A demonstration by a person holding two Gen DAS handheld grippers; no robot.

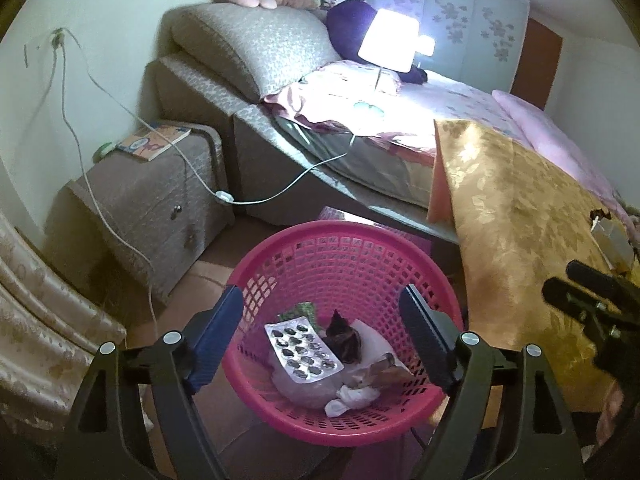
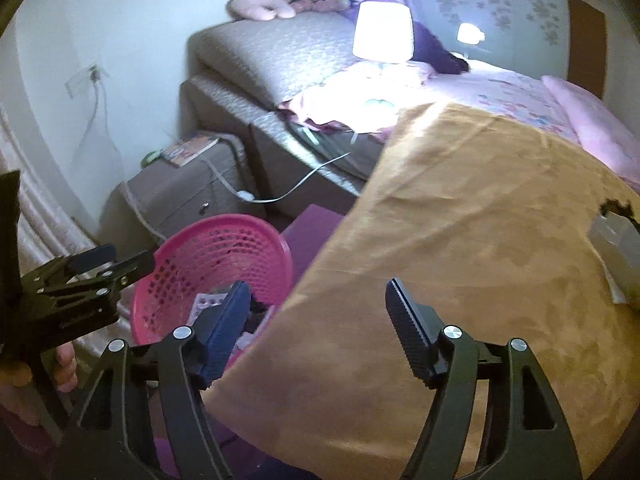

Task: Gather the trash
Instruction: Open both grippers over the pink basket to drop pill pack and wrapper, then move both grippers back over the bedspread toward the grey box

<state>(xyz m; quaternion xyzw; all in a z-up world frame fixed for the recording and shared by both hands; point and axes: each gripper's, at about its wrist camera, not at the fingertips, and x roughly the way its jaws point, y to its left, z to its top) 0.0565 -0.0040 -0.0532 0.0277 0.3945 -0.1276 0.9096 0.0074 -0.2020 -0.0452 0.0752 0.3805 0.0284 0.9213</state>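
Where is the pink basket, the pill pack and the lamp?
pink basket (image 1: pixel 256 264): left wrist view, on its far left rim.
pill pack (image 1: pixel 304 350): left wrist view, middle of the foil sheet inside the basket.
lamp (image 1: pixel 387 40): left wrist view, middle of the glowing shade.

Open-topped pink basket (image 1: pixel 434 276), unobstructed above; gold-clothed table (image 1: pixel 520 216) just right, nightstand (image 1: pixel 152 200) left.

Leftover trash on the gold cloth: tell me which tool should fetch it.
Right. The right tool is open above the gold cloth, with the clear wrapper lying ahead to its right. The left tool hangs open over the pink basket, farther away.
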